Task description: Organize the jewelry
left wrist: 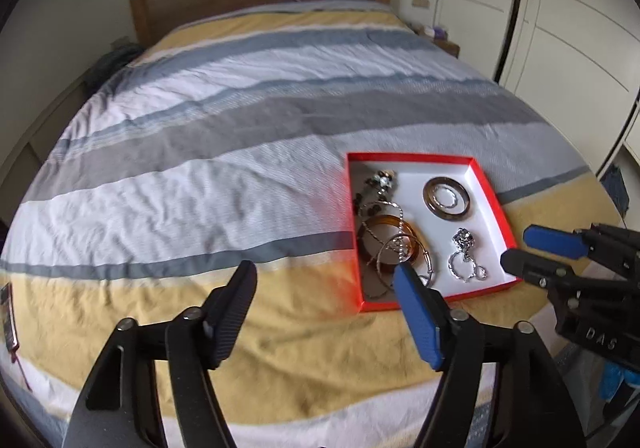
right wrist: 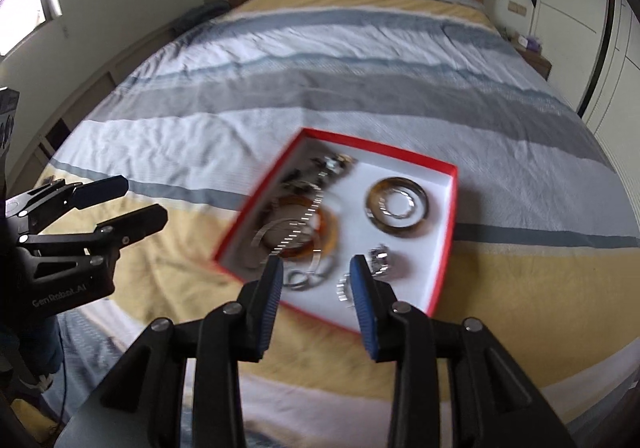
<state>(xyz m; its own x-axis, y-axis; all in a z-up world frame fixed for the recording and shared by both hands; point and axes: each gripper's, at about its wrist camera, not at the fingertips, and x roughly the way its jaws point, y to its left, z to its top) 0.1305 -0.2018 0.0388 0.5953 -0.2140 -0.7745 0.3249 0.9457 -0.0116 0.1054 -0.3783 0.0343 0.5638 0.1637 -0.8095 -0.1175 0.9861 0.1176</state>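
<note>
the red jewelry box (left wrist: 494,188) lies open on the striped bed (left wrist: 200,184), bangles and rings piled in it — ahead of and below both grippers. the left gripper (left wrist: 326,280) stands wide and empty, with the box off toward its blue finger. the right gripper (right wrist: 316,270), partly open and empty, hangs over the box's near edge — the nearer one.

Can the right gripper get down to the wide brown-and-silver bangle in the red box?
Probably yes: the right gripper is open and empty, and the bangle lies uncovered, apart from the tangled pile.
</note>
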